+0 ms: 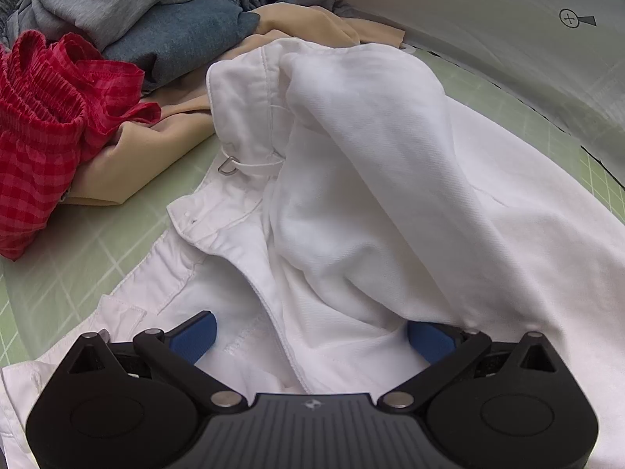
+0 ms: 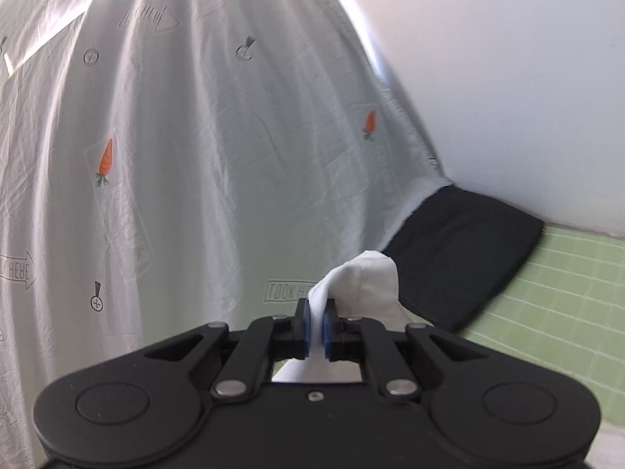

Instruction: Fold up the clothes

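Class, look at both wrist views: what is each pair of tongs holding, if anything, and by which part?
The right tongs are shut on a bunched fold of white cloth. The left tongs stand open over the white garment, holding nothing.

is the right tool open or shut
Shut: the right tool has its blue pads pinched on a fold of white cloth.
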{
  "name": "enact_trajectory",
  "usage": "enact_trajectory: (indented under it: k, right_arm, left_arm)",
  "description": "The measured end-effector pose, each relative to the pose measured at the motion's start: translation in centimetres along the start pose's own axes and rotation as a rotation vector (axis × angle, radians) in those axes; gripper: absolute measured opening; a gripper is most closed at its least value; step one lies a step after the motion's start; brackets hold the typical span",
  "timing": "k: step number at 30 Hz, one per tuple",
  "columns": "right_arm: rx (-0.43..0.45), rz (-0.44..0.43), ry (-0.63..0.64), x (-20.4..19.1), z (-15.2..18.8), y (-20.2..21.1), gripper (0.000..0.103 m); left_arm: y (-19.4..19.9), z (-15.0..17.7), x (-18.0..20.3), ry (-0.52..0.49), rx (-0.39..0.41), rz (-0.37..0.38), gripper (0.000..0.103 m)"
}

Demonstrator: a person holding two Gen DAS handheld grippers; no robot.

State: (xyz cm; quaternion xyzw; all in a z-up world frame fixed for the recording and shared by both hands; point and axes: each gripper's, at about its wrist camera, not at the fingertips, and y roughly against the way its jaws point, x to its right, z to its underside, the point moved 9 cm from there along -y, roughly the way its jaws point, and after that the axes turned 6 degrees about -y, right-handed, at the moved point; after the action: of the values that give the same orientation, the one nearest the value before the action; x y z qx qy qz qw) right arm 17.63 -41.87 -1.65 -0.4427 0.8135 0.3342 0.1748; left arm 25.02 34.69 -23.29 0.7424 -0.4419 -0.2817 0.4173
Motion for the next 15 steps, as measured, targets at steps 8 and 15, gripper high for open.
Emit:
enact_trajectory:
  k: [8, 15]
  right_arm:
    - [-0.159, -0.033, 0.169, -8.5, 2.3, -19.4, 0.021]
    - [-0.204, 0.007, 0.26, -6.7, 9.4, -18.6, 0.07]
  left_arm:
    - [-0.1, -0.1, 0.1, 0.016, 0.005, -0.004, 0.103]
    - [0.0, 0.1, 0.3, 0.035, 0.014, -0.019, 0.103]
